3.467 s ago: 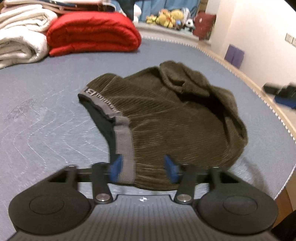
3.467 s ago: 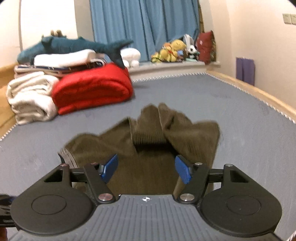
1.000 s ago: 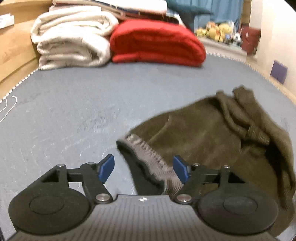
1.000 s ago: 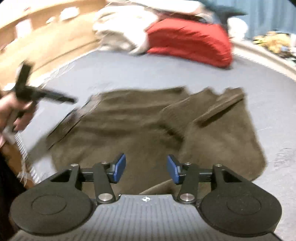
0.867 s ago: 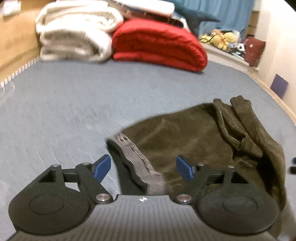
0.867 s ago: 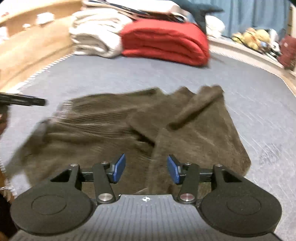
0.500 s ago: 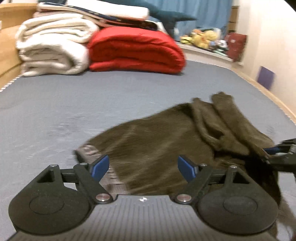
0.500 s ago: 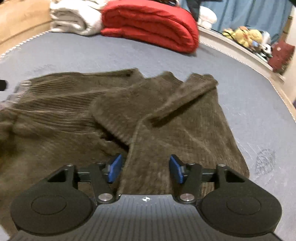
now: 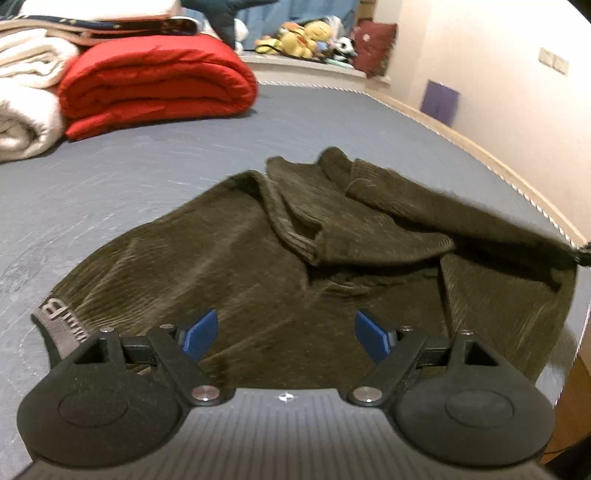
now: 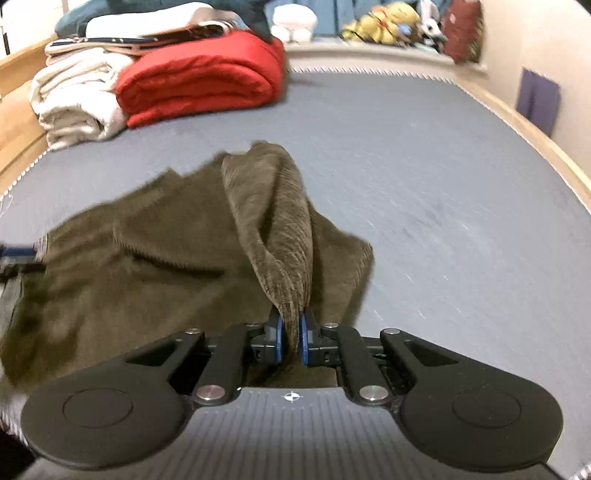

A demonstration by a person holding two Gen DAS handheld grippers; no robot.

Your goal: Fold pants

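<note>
- The pants (image 9: 229, 266), dark olive corduroy, lie crumpled on the grey-blue bed (image 9: 147, 166), filling the middle of both wrist views.
- The left gripper (image 9: 284, 334) hovers just over the near part of the pants, its blue-padded fingers (image 9: 201, 332) spread wide apart with nothing between them.
- In the left view the grey waistband (image 9: 61, 323) with lettering sits at about 9 o'clock from the left gripper, just beside its left finger arm.
- From about 12 to 2 o'clock in that view the legs lie bunched in overlapping folds, one ribbed cuff (image 9: 301, 245) turned toward the camera.
- The right gripper (image 10: 290, 338) has its fingers (image 10: 277, 339) pressed together, clamped on a pinch of the pants fabric.
- From that pinch a ridge of cloth (image 10: 280, 218) rises toward 12 o'clock in the right view, lifted above the rest of the garment, which spreads flat toward 9 and 10 o'clock.
- At the 3 o'clock edge of the left view a dark tip of the right gripper shows where the fabric is pulled taut.
- A folded red blanket (image 9: 155, 85) lies at about 11 o'clock on the bed, well apart from the pants, touching a stack of white blankets (image 9: 26, 107) at 10 o'clock.
- Plush toys (image 9: 306, 35) sit on a ledge at 12 o'clock beyond the bed.
</note>
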